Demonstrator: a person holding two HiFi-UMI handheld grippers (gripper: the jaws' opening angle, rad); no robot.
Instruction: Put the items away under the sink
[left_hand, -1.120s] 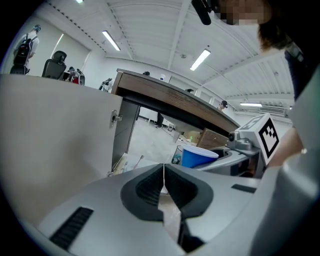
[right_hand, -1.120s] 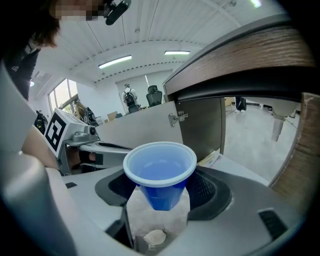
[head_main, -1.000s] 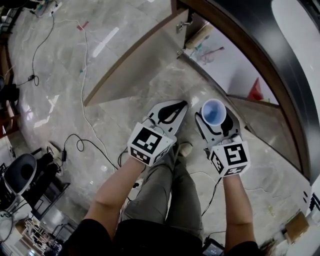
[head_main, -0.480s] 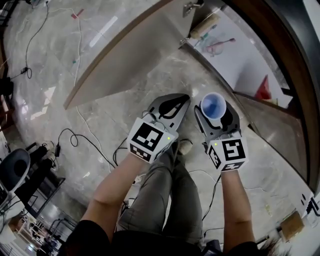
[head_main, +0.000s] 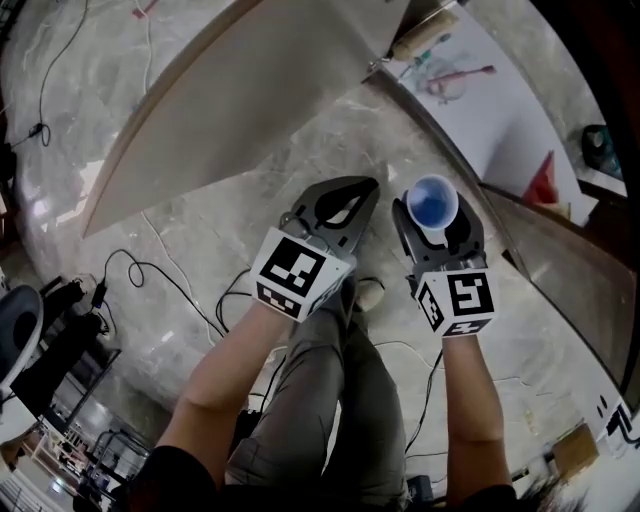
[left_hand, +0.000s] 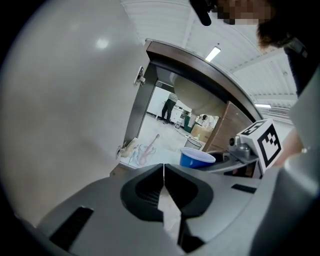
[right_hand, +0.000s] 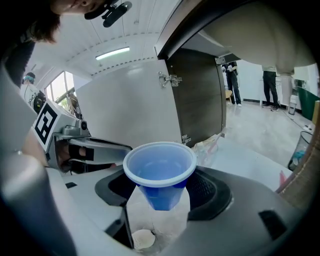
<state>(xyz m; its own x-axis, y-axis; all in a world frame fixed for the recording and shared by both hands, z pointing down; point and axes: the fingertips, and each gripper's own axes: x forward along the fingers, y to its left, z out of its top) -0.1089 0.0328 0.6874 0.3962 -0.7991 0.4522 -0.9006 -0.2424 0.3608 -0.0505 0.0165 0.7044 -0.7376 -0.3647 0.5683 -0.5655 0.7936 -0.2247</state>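
Right gripper (head_main: 436, 216): jaws clenched on the blue plastic cup (head_main: 432, 203), which is held upright with its mouth up, above the marble floor (head_main: 200, 240), near the open under-sink cabinet (head_main: 500, 110). Left gripper (head_main: 366, 186): jaws closed together with nothing between them, just left of the cup. Compared with the earlier frames, the open cabinet door (head_main: 250, 90) fills more of the far left. Both grippers remain side by side, and the grip on the cup is unchanged.
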